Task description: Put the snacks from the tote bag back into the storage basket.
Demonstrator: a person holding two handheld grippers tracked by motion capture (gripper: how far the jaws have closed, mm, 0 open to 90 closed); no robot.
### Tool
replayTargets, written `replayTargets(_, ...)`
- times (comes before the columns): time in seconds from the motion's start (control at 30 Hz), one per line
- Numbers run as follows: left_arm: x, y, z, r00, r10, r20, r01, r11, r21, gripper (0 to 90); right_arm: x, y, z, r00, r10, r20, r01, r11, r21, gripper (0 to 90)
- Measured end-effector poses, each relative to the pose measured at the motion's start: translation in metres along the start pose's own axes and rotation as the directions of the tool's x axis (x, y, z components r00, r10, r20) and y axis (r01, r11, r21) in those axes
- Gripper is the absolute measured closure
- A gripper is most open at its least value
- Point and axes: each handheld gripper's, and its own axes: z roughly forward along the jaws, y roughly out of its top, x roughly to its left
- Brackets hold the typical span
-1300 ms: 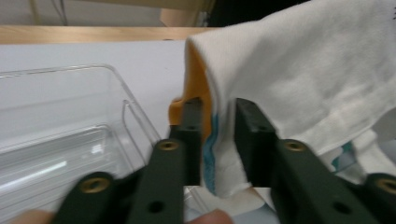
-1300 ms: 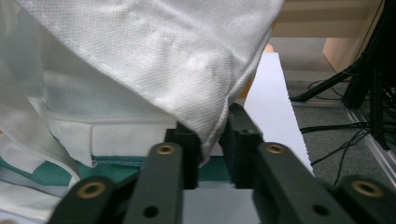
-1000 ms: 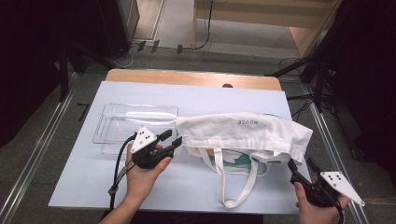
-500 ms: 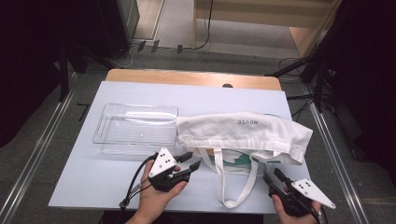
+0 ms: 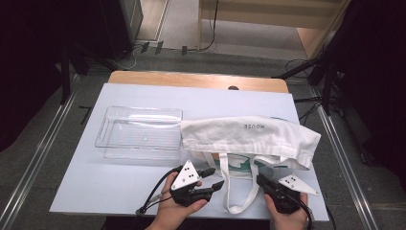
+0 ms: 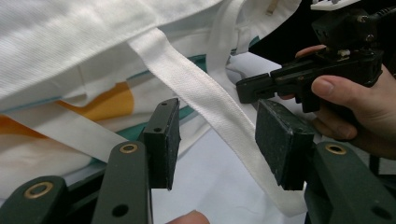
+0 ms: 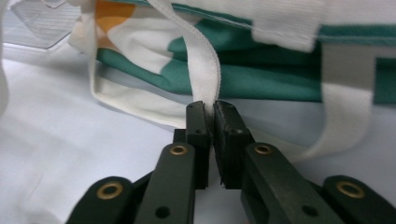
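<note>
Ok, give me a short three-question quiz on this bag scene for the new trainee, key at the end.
1. True or false: the right gripper is shut on a white handle strap of the tote bag.
2. How do the jaws of the left gripper stand: A) clamped on the bag's body, B) open, with a strap passing between them, C) shut on nothing?
3. What lies on the table directly to the left of the bag in the high view?

Key
1. True: its jaws are pressed together on the strap.
2. B.
3. A clear plastic tray.
</note>
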Motion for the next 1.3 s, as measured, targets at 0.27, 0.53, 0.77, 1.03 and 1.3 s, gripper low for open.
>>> replayTargets(0.27,0.0,-0.002,0.017,0.9985,-0.049,0.026,0.047,0.9954,0.084,50.4,0.02,0.004,0.011,0.9963,-0.075,-0.041,0.075,0.997,0.011,88.1)
replayTargets(0.53,0.003,0.0,0.027,0.9968,-0.074,0.029,0.071,0.9931,0.093,54.2,0.027,0.007,0.013,0.9846,-0.105,-0.14,0.102,0.994,-0.026,88.3)
replayTargets(0.77,0.006,-0.001,0.033,0.9949,-0.087,0.051,0.081,0.9912,0.104,54.1,0.034,0.011,0.011,0.9737,-0.1,-0.205,0.091,0.995,-0.05,88.9)
replayTargets(1.03,0.009,-0.003,0.039,0.9921,-0.099,0.076,0.089,0.9881,0.125,50.3,0.046,0.026,0.012,0.9653,-0.101,-0.241,0.086,0.994,-0.075,89.8)
replayTargets(1.3,0.008,-0.005,0.047,0.9936,-0.086,0.073,0.076,0.9876,0.138,41.3,0.049,0.033,0.008,0.9591,-0.077,-0.273,0.052,0.994,-0.097,90.0)
